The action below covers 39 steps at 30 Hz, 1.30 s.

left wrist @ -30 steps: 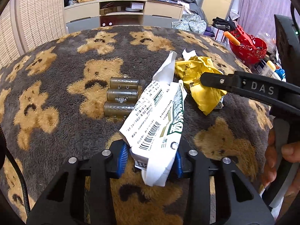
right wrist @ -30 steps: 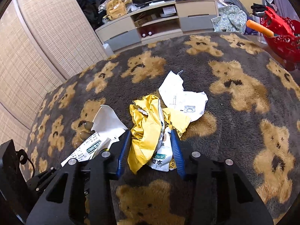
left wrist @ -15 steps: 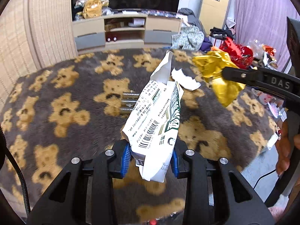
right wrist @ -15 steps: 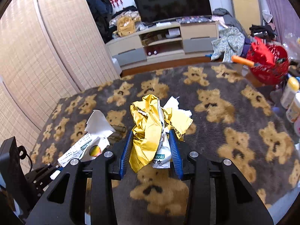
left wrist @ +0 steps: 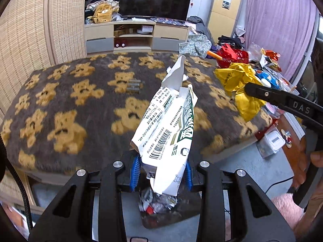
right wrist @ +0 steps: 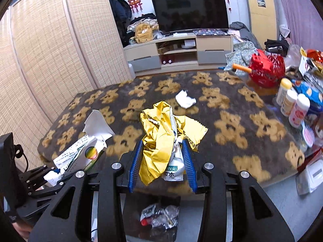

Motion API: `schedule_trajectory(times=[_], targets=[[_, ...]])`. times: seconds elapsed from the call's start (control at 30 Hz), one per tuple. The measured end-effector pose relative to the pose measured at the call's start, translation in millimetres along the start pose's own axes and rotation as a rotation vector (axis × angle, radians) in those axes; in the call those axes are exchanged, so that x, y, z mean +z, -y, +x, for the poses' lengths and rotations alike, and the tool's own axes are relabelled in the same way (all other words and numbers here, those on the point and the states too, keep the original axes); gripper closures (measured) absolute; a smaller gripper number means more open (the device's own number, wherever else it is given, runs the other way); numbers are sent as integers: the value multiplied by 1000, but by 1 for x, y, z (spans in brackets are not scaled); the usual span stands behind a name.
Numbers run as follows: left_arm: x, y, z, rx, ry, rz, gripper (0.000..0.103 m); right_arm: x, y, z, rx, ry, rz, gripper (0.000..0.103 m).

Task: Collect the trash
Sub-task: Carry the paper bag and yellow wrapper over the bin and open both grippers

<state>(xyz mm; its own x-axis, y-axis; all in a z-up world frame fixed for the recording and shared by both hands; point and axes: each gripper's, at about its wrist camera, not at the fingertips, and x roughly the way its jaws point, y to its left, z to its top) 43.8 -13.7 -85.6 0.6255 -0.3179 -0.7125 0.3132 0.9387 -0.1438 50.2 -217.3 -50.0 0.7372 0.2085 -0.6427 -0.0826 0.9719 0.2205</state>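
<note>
My left gripper (left wrist: pixel 161 171) is shut on a torn white carton (left wrist: pixel 167 129) with green print and a barcode, held up over the near edge of the bear-print blanket (left wrist: pixel 66 104). My right gripper (right wrist: pixel 162 165) is shut on a crumpled yellow wrapper (right wrist: pixel 159 137) bunched with a white packet. Below both grippers, on the floor, stands a dark trash bin (right wrist: pixel 157 215) with wrappers in it. In the left wrist view the yellow wrapper (left wrist: pixel 240 88) hangs at the right in the other gripper. A white crumpled paper (right wrist: pixel 184 99) and a stack of olive tubes (left wrist: pixel 134 85) lie on the blanket.
A person's hand (left wrist: pixel 315 157) holds the right tool. A red basket (right wrist: pixel 266 70), bottles (right wrist: pixel 292 104) and clutter crowd a side table on the right. A TV stand (right wrist: pixel 177 52) lies beyond the blanket; woven screens line the left.
Both grippers have pulled back and risen away from the blanket with their trash still held. The blanket's near edge, the floor and the bin have come into view beneath them.
</note>
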Motion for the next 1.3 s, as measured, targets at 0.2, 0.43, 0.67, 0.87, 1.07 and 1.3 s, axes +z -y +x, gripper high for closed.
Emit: schedule_trajectory(times=[0.2,0.43,0.67,0.87,1.07,1.3], targets=[[-55,13,-6,13,-35,-2,70,-54,3,-8,22,-45,9,63],[-101,12,5,-1,-87,-46,70,-112,2,2,63,-130,18,63],[-135,8,30,16,-166,-71,70,-148,6,31,68,-219,48,63],[-155,-1,59,20,-238,-100,70,-169,11,58,55,-291,63,63],[-163,-8,86,18,-298,-104,70,-182,12,84,48,-357,71,63],[-167,-10,114,17,-356,-95,69,-192,14,110,45,-441,86,63]])
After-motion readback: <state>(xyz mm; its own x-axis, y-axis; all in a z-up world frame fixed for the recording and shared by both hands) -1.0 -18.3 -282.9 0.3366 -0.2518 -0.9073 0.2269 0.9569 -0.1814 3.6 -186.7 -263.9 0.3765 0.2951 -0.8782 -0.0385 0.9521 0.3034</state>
